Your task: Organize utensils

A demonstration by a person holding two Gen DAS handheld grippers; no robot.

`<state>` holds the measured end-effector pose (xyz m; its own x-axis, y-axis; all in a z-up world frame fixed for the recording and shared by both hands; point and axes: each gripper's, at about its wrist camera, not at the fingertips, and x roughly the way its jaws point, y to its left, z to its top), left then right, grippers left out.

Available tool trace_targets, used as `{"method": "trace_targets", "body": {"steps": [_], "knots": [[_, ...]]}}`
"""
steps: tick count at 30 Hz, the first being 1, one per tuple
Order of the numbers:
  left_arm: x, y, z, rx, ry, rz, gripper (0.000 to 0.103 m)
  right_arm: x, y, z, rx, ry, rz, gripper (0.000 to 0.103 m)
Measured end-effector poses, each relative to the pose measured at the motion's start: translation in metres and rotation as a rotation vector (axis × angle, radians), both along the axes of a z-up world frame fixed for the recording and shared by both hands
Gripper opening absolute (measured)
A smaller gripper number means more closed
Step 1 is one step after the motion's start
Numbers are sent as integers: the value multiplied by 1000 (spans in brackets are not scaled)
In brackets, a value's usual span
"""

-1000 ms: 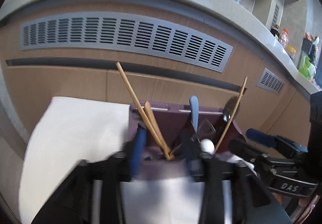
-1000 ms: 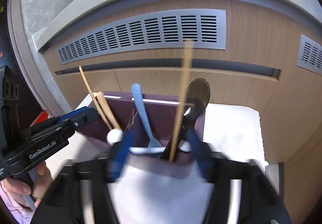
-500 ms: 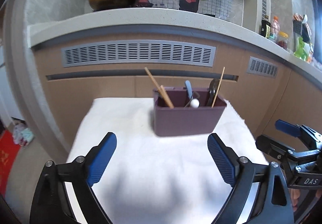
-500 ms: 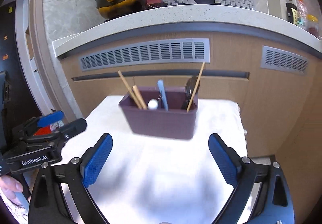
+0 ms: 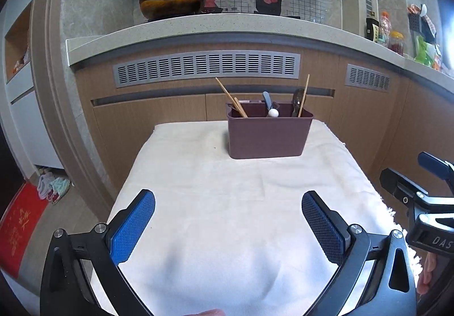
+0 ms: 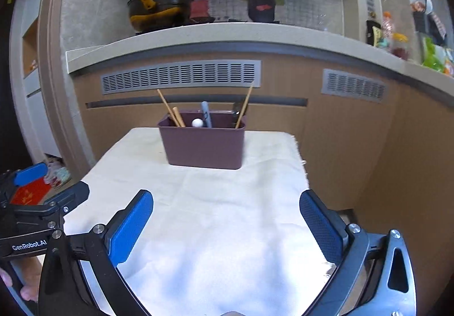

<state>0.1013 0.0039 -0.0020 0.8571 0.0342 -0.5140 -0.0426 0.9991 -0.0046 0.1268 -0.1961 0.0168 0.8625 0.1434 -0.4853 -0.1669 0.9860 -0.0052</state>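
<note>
Both grippers, left gripper (image 5: 228,209) and right gripper (image 6: 226,208), have just opened wide and hold nothing. They hover over the white cloth (image 5: 227,188). Far back on it stands the purple utensil box (image 5: 269,133). One gripper reads "GenRobot.AI" (image 6: 28,245).
</note>
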Motion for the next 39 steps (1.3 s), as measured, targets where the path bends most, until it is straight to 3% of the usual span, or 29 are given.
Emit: {"method": "trace_targets", "body": {"steps": [39], "knots": [[1,-4,-1,-9,23,-11,103,-5,-11,-1,-5,1,-21,103]]}}
